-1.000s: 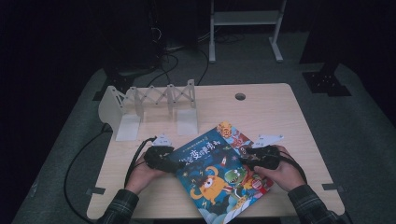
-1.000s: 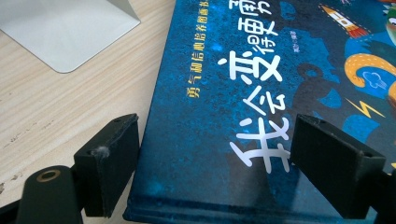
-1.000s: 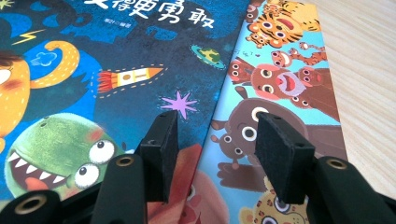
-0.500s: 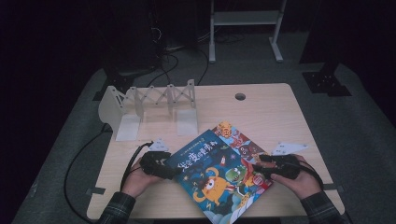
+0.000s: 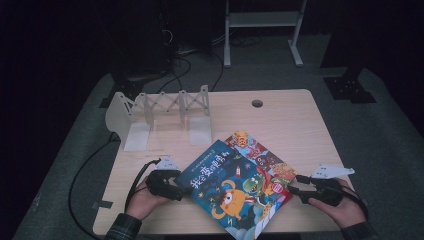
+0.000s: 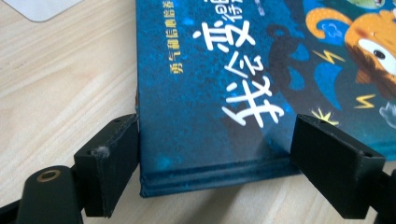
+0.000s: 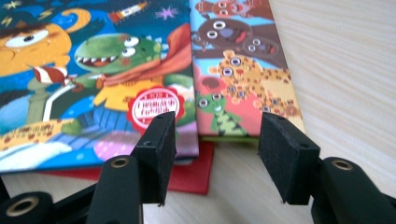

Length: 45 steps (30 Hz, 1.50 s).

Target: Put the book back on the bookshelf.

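White Chinese title "我会变得很勇敢" on the blue picture book's [image 6: 224,84] cover.

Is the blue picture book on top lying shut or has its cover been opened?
Shut. The blue book lies flat on the stack, cover face up; the left gripper view shows its closed cover edge flush, no pages spread.

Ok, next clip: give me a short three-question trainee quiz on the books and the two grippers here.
1. True or false: the blue book lies on top of the stack.
2. Which gripper has a corner of the blue book between its jaws? A) left gripper B) right gripper
3. What white thing stands at the table's far left?

Key
1. True: it covers part of the leopard book and a red book.
2. A, with the pads not pressing; the right one's jaws have just been opening, off the stack's edge.
3. A rack with dividers.
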Each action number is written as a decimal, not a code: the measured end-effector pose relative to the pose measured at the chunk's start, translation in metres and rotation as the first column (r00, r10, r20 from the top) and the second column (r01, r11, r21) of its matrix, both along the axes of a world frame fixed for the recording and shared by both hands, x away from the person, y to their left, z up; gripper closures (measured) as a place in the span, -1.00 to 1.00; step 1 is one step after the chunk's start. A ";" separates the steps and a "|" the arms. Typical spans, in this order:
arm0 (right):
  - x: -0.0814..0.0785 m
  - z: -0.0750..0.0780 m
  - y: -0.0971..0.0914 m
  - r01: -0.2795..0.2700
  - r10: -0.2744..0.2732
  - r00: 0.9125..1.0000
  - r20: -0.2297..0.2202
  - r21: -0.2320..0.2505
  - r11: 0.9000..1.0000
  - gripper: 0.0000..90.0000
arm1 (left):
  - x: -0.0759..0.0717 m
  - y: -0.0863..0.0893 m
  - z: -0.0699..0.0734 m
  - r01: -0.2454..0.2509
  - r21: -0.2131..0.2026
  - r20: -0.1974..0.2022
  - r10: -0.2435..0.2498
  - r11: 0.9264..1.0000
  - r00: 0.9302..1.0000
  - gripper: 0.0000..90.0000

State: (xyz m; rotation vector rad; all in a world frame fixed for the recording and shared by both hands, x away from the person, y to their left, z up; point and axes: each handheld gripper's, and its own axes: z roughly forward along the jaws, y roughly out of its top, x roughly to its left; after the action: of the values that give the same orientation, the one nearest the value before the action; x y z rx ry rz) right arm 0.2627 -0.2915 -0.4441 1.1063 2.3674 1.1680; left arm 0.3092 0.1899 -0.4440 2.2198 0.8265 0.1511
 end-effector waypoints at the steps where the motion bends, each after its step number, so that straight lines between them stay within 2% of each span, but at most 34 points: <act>1: -0.001 -0.001 -0.001 0.001 -0.001 1.000 -0.002 -0.006 1.000 -0.01 | 0.000 0.001 0.000 -0.001 0.000 -0.003 0.001 1.000 1.000 -0.66; 10: 0.004 -0.003 0.003 0.007 -0.006 1.000 0.010 -0.035 0.999 -0.02 | 0.000 0.001 -0.001 0.005 -0.011 -0.016 -0.005 1.000 1.000 -0.69; 20: 0.026 -0.002 0.008 0.034 -0.032 0.999 0.033 -0.067 0.997 -0.05 | 0.002 0.000 -0.002 0.002 -0.020 -0.034 -0.003 1.000 0.999 -0.76; 26: 0.040 -0.003 0.010 0.049 -0.046 0.998 0.035 -0.071 0.996 -0.08 | 0.003 0.001 -0.002 0.001 -0.020 -0.038 -0.002 1.000 0.999 -0.78; 33: 0.058 -0.002 0.015 0.052 -0.047 0.998 0.051 -0.100 0.994 -0.09 | 0.005 0.003 -0.002 -0.010 -0.044 -0.043 0.008 0.999 0.999 -0.77; 40: 0.073 -0.005 0.024 0.046 -0.040 0.998 0.053 -0.122 0.991 -0.09 | 0.015 0.005 -0.003 -0.025 -0.050 -0.051 0.022 0.998 0.998 -0.75; 45: 0.079 -0.005 0.029 0.046 -0.038 0.997 0.067 -0.127 0.991 -0.09 | 0.025 0.010 -0.004 -0.058 -0.057 -0.058 0.055 0.997 0.997 -0.77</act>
State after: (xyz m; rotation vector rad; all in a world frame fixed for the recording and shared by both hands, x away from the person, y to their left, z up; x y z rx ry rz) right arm 0.3414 -0.2625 -0.4494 1.0547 2.3227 1.0064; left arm 0.3343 0.2000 -0.4485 2.1553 0.9134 0.0905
